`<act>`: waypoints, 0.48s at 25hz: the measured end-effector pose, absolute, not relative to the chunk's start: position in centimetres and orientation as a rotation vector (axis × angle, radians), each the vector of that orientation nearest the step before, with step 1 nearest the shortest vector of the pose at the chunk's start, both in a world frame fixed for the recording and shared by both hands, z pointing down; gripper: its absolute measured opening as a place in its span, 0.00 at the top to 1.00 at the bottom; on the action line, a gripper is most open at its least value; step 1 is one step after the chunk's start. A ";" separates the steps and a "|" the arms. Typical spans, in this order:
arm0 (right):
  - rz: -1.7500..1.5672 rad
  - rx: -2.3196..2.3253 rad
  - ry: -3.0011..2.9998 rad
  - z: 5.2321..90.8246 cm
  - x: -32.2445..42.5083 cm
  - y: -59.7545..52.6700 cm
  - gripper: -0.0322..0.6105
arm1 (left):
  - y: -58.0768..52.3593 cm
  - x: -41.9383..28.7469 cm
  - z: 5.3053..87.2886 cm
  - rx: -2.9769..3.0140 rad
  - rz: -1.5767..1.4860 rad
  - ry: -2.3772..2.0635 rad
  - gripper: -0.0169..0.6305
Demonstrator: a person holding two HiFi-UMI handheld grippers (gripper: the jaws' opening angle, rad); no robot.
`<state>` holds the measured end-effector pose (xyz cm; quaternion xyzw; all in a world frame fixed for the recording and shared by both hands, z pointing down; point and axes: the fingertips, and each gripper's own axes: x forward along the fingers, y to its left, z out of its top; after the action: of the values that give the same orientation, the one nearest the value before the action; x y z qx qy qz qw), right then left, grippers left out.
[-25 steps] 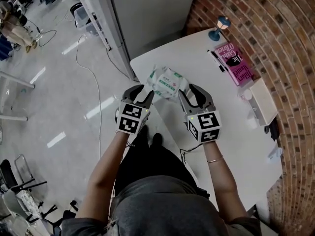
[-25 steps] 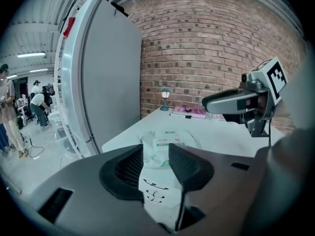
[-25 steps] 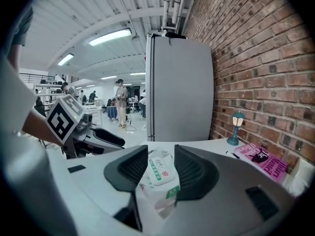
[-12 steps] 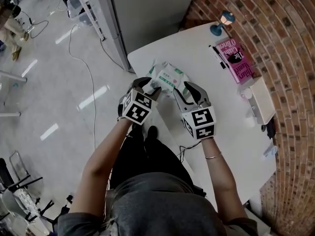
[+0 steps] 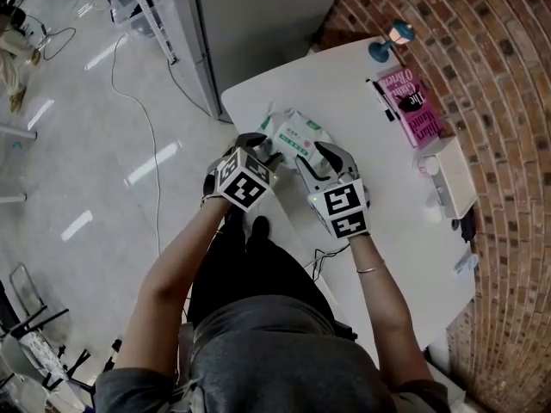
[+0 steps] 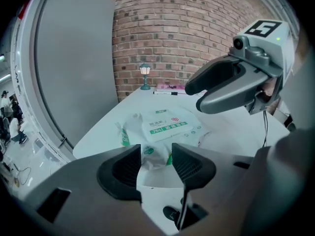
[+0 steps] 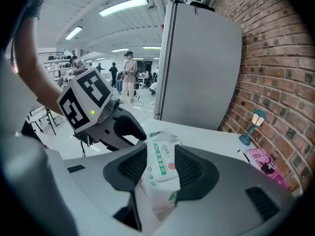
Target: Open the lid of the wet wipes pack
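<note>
The wet wipes pack point(image 5: 297, 134), white with green print, lies flat on the white table point(image 5: 362, 93), and its rectangular lid point(image 6: 167, 124) is down. My left gripper point(image 5: 263, 147) is at the pack's near-left end. Its jaws stand wide, and in the left gripper view the pack's crimped end point(image 6: 153, 154) shows in the gap without being pressed. My right gripper point(image 5: 325, 155) is at the near-right end with its jaws opening. In the right gripper view the pack point(image 7: 162, 168) lies between the pads and is not clamped.
A pink book point(image 5: 415, 106), a black pen point(image 5: 379, 101) and a small lamp point(image 5: 389, 41) sit at the table's far right by the brick wall. A white box point(image 5: 456, 175) lies further along. A tall grey cabinet point(image 5: 250, 15) stands behind the table.
Both grippers have come down and forward onto the near end of the pack. The left gripper's jaws have spread wider. The pack has stayed where it was.
</note>
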<state>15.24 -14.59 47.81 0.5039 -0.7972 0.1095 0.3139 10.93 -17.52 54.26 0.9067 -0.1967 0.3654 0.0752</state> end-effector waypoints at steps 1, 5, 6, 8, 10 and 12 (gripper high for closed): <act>0.296 1.316 -2.097 48.1 15.1 -14.6 0.69 | -17.5 11.0 54.4 2.719 1.102 -0.578 0.68; 0.283 1.263 -2.061 49.1 14.8 -14.8 0.69 | -17.6 11.1 54.6 2.718 1.122 -0.541 0.68; 0.272 1.247 -2.047 49.3 14.8 -14.9 0.69 | -17.6 11.1 54.7 2.716 1.124 -0.532 0.68; 0.250 1.215 -2.021 49.9 14.7 -15.0 0.69 | -17.6 11.2 54.7 2.707 1.127 -0.511 0.67; 0.231 1.187 -2.000 50.3 14.6 -15.3 0.69 | -17.6 11.3 54.8 2.696 1.133 -0.492 0.67; 0.217 1.160 -1.984 50.6 14.2 -15.5 0.69 | -17.7 11.3 54.8 2.688 1.138 -0.478 0.68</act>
<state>14.24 -15.54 50.64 0.4595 -0.7860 0.0859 0.4045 11.33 -17.67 54.76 0.9050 -0.1610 0.3830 0.0918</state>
